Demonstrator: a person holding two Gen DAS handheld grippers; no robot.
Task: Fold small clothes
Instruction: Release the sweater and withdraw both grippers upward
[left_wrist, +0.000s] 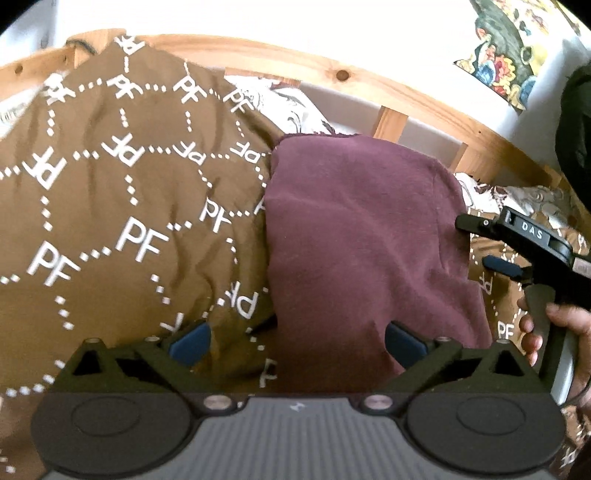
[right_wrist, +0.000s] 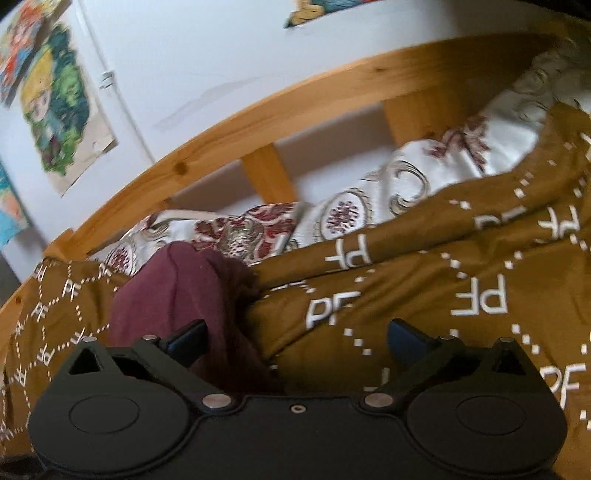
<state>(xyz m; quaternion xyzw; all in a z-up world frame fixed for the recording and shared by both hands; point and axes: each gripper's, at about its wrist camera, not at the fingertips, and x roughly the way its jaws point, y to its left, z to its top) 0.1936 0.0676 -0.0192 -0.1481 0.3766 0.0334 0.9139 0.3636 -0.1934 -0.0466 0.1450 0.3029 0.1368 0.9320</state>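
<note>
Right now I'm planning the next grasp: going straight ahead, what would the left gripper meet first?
Most likely the maroon garment, lying on the brown blanket between the open left gripper's fingers; depth is unclear.

Maroon garment (left_wrist: 365, 236) – folded, soft creases, lying flat on brown blanket (left_wrist: 110, 177)

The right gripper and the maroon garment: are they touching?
Cannot tell. In the left wrist view the right gripper stands open at the maroon garment's edge, but no clear contact or gap shows.
</note>
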